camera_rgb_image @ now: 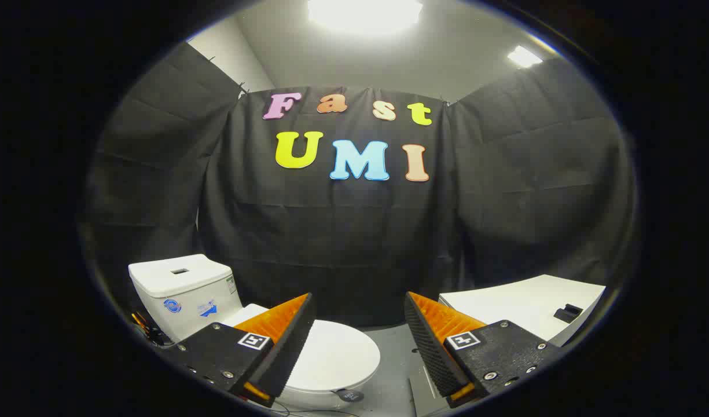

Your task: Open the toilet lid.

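Note:
A white toilet stands low to the left, its tank (183,289) against the booth wall and its lid (337,356) lying flat and closed over the bowl. My gripper (360,307) hovers above and in front of it, fingers spread wide apart with nothing between them. The left finger (285,341) overlaps the near side of the lid in the view; the right finger (432,341) sits off to the lid's right, over the grey floor. The lid's front edge shows between and below the fingers.
A white table (522,307) stands to the right with a small black object (567,313) on it. Grey floor (397,353) runs between toilet and table. Some cables or tools (144,327) lie beside the tank's left base.

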Action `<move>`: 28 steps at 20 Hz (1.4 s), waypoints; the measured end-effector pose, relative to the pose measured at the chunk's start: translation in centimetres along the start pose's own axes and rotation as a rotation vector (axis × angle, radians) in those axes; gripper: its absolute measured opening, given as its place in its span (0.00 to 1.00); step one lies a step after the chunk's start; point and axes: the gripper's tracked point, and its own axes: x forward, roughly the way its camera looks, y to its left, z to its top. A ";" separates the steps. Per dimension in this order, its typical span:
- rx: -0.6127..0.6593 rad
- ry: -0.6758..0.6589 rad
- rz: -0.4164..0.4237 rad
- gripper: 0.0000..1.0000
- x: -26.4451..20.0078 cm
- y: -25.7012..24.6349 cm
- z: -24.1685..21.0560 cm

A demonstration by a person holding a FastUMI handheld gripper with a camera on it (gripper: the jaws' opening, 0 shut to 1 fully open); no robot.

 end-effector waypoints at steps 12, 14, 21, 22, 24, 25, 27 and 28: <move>-0.017 0.003 -0.024 0.95 -0.1 -0.7 0.0; -0.010 0.003 -0.032 0.95 -0.1 -0.9 0.0; 0.196 -0.043 -0.026 0.95 -0.4 -1.3 1.4; 0.211 -0.054 -0.024 0.95 -0.4 -1.1 1.7; 0.222 -0.066 -0.041 0.95 -0.1 -1.5 2.0; 0.242 -0.067 -0.046 0.95 0.1 -1.6 2.1; 0.302 -0.064 -0.060 0.95 0.5 -1.6 1.6; 0.331 -0.058 -0.078 0.95 0.7 -1.9 0.8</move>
